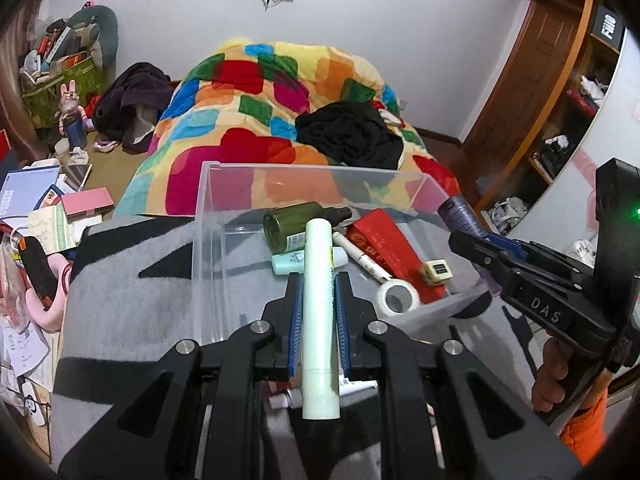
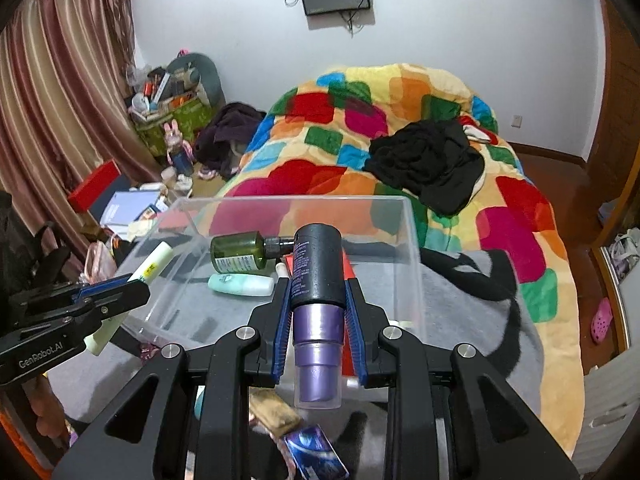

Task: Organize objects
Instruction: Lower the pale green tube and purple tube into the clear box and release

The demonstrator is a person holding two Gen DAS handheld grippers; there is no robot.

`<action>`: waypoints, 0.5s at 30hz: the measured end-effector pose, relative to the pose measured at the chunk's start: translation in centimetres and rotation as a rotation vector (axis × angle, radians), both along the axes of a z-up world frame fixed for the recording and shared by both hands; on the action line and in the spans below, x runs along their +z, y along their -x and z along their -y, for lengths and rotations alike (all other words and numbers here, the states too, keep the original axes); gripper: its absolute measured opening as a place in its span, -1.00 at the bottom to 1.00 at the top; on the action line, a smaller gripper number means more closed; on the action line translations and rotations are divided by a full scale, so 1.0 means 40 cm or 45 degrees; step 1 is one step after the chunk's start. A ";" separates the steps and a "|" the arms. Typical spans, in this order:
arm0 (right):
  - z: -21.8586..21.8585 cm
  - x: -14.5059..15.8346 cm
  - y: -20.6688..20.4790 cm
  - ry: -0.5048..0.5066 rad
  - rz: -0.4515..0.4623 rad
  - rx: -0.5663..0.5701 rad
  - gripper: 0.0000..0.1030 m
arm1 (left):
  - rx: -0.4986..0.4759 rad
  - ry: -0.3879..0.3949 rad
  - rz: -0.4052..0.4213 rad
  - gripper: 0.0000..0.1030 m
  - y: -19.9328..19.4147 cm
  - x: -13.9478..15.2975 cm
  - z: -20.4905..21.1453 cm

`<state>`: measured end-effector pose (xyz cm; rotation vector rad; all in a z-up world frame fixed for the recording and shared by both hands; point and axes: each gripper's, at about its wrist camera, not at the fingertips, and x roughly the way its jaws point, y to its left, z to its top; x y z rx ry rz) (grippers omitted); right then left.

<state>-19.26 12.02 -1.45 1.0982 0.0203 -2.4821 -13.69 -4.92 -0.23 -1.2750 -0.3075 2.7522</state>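
My left gripper (image 1: 319, 286) is shut on a pale green tube (image 1: 319, 320) that points out over the near wall of a clear plastic bin (image 1: 208, 240). My right gripper (image 2: 317, 292) is shut on a purple bottle (image 2: 318, 344) with a black cap, held over the same clear plastic bin (image 2: 412, 240). Inside the bin lie a dark green bottle (image 1: 286, 224), a small mint bottle (image 1: 288, 261), a white pen (image 1: 360, 258), a red box (image 1: 384, 244), a roll of white tape (image 1: 398, 297) and a small cream cube (image 1: 438, 270). Each gripper shows in the other's view: the right gripper (image 1: 464, 240), the left gripper (image 2: 132, 286).
The bin rests on a grey and black blanket (image 1: 128, 280) on a bed with a colourful patchwork quilt (image 1: 248, 112) and black clothes (image 1: 352, 132). Papers and boxes (image 1: 48, 204) crowd the left side. A wooden shelf unit (image 1: 560, 120) stands right. Small items (image 2: 276, 408) lie beneath my right gripper.
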 end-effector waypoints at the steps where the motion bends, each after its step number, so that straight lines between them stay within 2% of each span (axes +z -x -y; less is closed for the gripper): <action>1: 0.003 -0.006 0.006 -0.006 0.008 -0.001 -0.55 | 0.001 0.003 0.010 -0.71 0.007 -0.004 -0.001; 8: 0.049 -0.036 0.035 -0.092 0.019 0.013 -0.55 | -0.003 0.023 0.030 -0.71 0.030 -0.023 -0.009; 15: 0.079 -0.048 0.018 -0.155 0.014 0.072 -0.54 | -0.022 0.081 -0.030 -0.71 0.003 -0.002 -0.028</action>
